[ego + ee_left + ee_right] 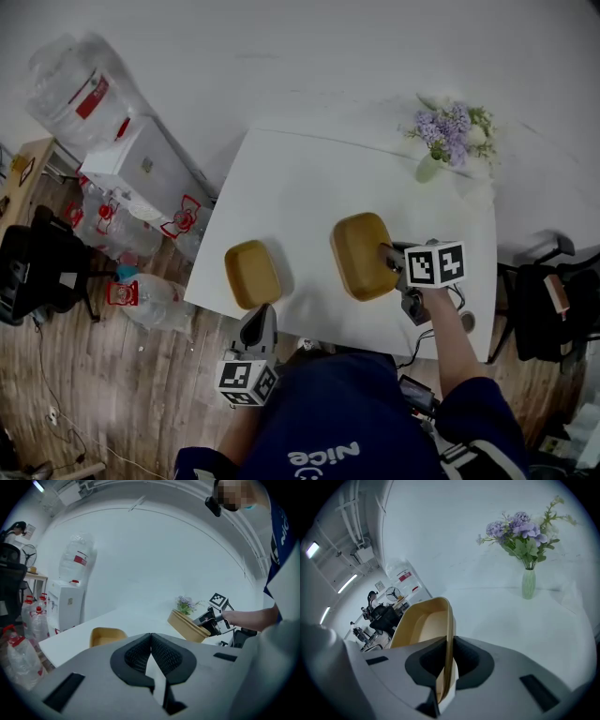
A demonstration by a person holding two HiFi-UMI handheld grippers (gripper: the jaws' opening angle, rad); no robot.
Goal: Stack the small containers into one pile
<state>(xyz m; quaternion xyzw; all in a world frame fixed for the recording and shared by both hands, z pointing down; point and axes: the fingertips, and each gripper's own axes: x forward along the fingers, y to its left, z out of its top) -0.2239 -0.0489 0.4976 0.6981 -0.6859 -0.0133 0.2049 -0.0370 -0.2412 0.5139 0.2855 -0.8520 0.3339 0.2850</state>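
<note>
Head view, far left: a water dispenser [141, 164] and spare water jugs [150, 295] stand on the wooden floor, off the white table [300, 187] and outside the job.
Resting container: a small yellow container [251, 274] sits flat and mouth-up near the table's front-left edge. Nothing touches it, so it looks like the base of the pile.
Left gripper: the left gripper [260, 325] hovers just in front of that container, off the table edge. Its own view shows the pads pressed together with nothing between them, so it is waiting rather than working.
Held container: a second yellow container [361, 255] lies right of the first and well apart from it. It is tilted, the gripped end raised. I cannot tell whether its far end touches the table.
Right gripper: the right gripper [396, 261] pinches one thin side wall, a pad inside and a pad outside. Such an edge grip leaves the open mouth and underside free for nesting.
Far right: a pale green vase of purple flowers [448, 139] stands at the back corner, clear of any path between the containers.
Next move, as a judgement: carry the held container leftward, level it, and lower it into the resting one.
</note>
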